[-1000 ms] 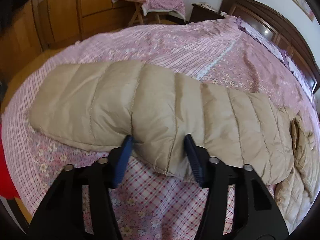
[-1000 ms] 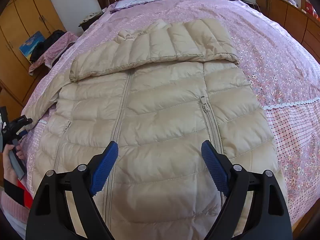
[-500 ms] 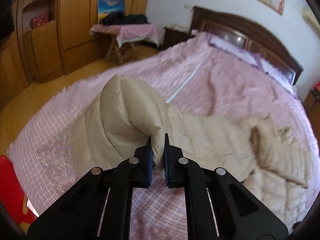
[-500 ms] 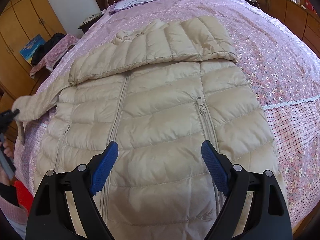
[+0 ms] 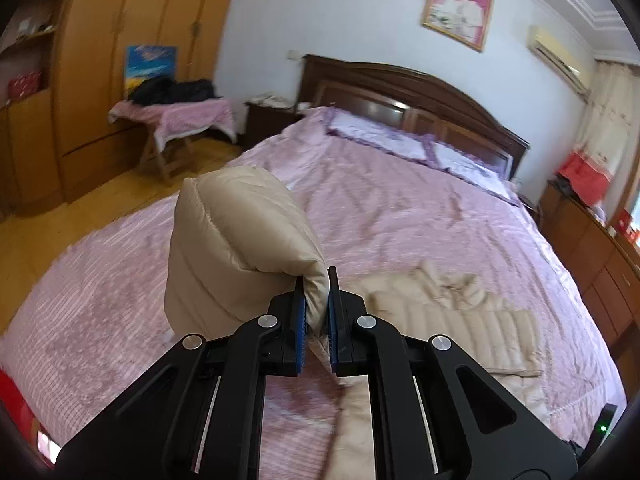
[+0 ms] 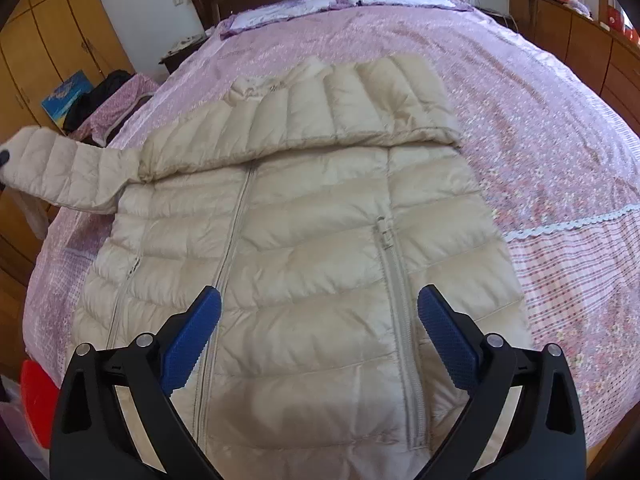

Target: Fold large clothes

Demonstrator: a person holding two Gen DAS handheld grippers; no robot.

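Note:
A beige quilted down jacket (image 6: 304, 240) lies front up on the pink bedspread, its right sleeve folded across the chest. My left gripper (image 5: 317, 304) is shut on the left sleeve (image 5: 240, 240) and holds it lifted above the bed; the raised sleeve (image 6: 60, 172) shows at the left of the right wrist view. The jacket's body (image 5: 452, 328) lies below and to the right of the left gripper. My right gripper (image 6: 318, 336) is open and empty, hovering over the jacket's lower front, astride the zipper (image 6: 390, 264).
The bed (image 5: 420, 216) has a dark wooden headboard (image 5: 400, 96) and pillows at its far end. Wooden wardrobes (image 5: 100, 60) and a small covered table (image 5: 176, 120) stand left of the bed. A low cabinet (image 6: 580, 40) runs along the right side.
My left gripper closed on the left sleeve and raised it off the bed, swinging it up and toward the jacket body. My right gripper stayed open over the lower front.

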